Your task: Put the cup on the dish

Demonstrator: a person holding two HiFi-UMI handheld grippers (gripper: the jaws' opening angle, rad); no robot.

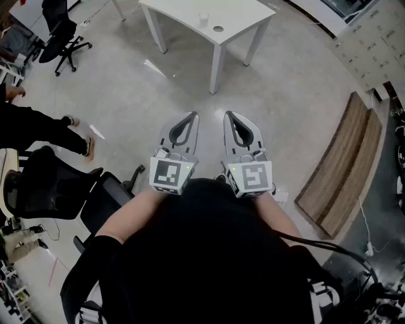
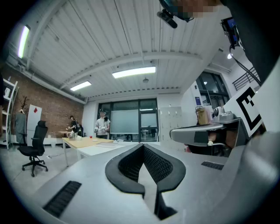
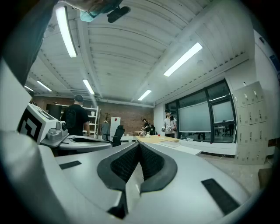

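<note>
Currently the left gripper [image 1: 190,116] and right gripper [image 1: 229,114] are held level side by side, well short of the white table [image 1: 180,12], each with jaws pressed together on nothing. On that table the cup [image 1: 202,19] stands just beside the dish [image 1: 218,28], not on it.

You hold the left gripper [image 1: 190,117] and right gripper [image 1: 228,116] level and side by side at mid-frame, pointing toward the top. Both pairs of fingers [image 2: 164,168] are pressed together on nothing.
</note>
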